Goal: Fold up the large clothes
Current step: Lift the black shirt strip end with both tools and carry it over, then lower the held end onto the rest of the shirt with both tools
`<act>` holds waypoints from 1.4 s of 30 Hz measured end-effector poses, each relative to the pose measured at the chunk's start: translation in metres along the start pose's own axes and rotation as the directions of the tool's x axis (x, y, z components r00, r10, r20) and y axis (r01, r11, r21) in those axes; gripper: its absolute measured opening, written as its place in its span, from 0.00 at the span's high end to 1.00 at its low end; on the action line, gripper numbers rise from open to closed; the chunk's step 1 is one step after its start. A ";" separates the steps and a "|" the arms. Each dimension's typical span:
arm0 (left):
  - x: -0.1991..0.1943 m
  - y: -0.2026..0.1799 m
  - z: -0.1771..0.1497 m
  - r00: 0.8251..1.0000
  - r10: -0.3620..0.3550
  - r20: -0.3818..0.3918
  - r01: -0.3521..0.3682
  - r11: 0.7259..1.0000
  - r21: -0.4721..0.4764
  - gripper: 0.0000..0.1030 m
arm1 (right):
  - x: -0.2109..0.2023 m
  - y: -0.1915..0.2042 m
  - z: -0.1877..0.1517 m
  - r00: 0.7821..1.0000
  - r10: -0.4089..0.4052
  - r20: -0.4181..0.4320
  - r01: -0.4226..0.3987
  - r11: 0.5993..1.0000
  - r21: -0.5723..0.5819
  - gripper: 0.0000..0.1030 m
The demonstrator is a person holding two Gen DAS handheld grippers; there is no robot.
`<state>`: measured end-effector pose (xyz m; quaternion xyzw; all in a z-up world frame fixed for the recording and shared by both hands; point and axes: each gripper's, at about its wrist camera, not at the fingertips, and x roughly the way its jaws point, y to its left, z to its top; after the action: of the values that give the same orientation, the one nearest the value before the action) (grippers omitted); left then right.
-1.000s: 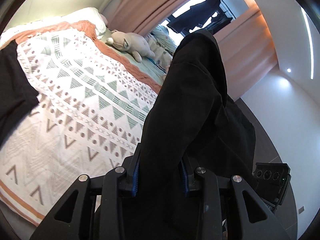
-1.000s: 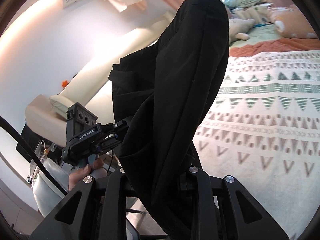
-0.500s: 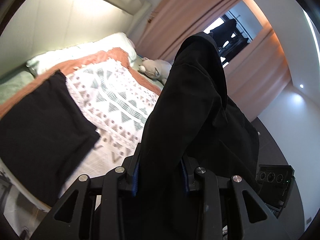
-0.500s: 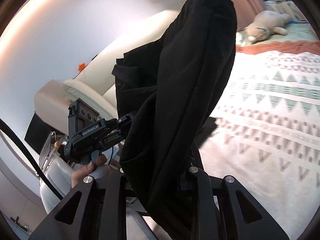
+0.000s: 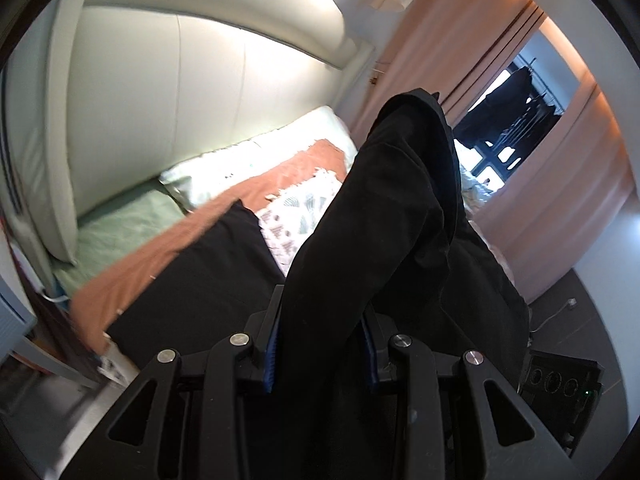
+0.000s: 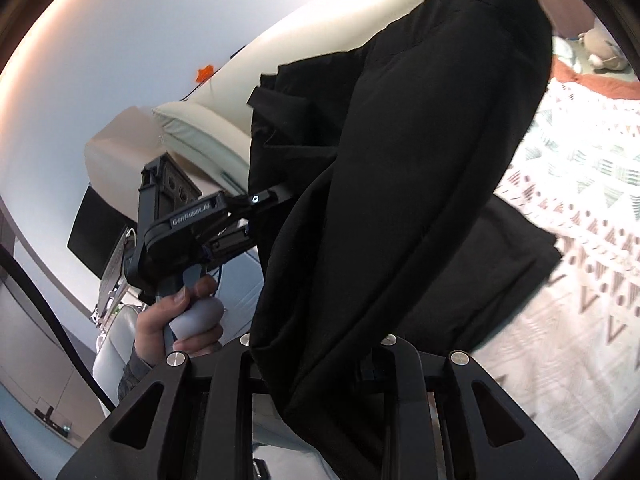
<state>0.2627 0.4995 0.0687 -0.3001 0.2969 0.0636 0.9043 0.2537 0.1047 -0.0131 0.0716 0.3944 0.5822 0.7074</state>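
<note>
A large black garment hangs in the air, bunched and draped over both grippers. My left gripper is shut on one part of it; my right gripper is shut on another part. The left gripper also shows in the right wrist view, held by a hand and biting the cloth's edge. A second black garment lies flat and folded on the bed, also seen in the right wrist view. The fingertips are hidden by cloth.
The bed has a patterned white and orange cover, white pillows and a padded headboard. A plush toy lies at the far side. Pink curtains and a window stand beyond. Dark floor is at right.
Both grippers have swung left along the bed with the black garment held up. The flat black garment and the headboard have come into view; the plush toy has left the left wrist view.
</note>
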 end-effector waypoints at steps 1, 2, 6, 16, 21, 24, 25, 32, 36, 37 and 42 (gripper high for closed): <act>-0.002 0.008 0.004 1.000 0.016 0.000 -0.016 1.000 0.005 0.68 | 0.012 0.000 0.003 1.000 0.016 -0.010 -0.016 1.000 0.003 0.80; -0.002 0.011 0.007 0.999 0.032 0.000 -0.032 0.999 0.008 0.68 | 0.019 -0.001 0.003 0.999 0.028 -0.017 -0.028 1.000 0.004 0.80; 0.003 0.032 0.017 0.996 0.087 -0.014 -0.087 0.996 0.008 0.68 | 0.044 -0.008 0.005 0.997 0.062 -0.043 -0.062 0.998 0.001 0.80; 0.090 0.074 0.031 0.989 0.125 -0.084 -0.129 0.990 -0.049 0.69 | 0.096 -0.085 0.011 0.991 0.091 -0.097 -0.081 0.991 0.103 0.80; 0.144 0.084 0.035 0.978 0.169 -0.124 -0.173 0.984 -0.028 0.69 | 0.114 -0.133 0.018 0.992 0.067 -0.107 -0.055 0.992 0.116 0.80; 0.172 0.088 0.037 0.953 0.268 -0.144 -0.268 0.963 0.019 0.68 | 0.121 -0.171 0.021 0.991 0.093 -0.096 -0.077 0.984 0.159 0.80; 0.181 0.091 0.037 0.942 0.297 -0.159 -0.296 0.955 0.030 0.68 | 0.122 -0.179 0.021 0.991 0.093 -0.093 -0.077 0.983 0.168 0.80; 0.165 0.103 0.002 0.919 0.385 -0.084 -0.387 0.922 -0.001 0.33 | 0.135 -0.269 0.008 0.991 -0.062 -0.117 0.090 0.965 0.245 0.80; 0.133 0.107 -0.042 0.903 0.428 -0.027 -0.429 0.902 -0.054 0.33 | 0.143 -0.289 -0.003 0.992 -0.038 -0.118 0.071 0.953 0.294 0.80; 0.125 0.106 -0.054 0.902 0.431 -0.008 -0.431 0.900 -0.060 0.33 | 0.144 -0.288 -0.004 0.992 -0.042 -0.115 0.074 0.955 0.287 0.80; 0.089 0.113 -0.103 0.912 0.409 0.032 -0.398 0.900 -0.177 0.33 | 0.137 -0.289 -0.002 0.991 -0.059 -0.119 0.090 0.957 0.276 0.80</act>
<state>0.2512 0.5264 -0.1059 -0.3041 0.3153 0.2843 0.8528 0.4754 0.1341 -0.2411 0.1241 0.5133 0.4963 0.6890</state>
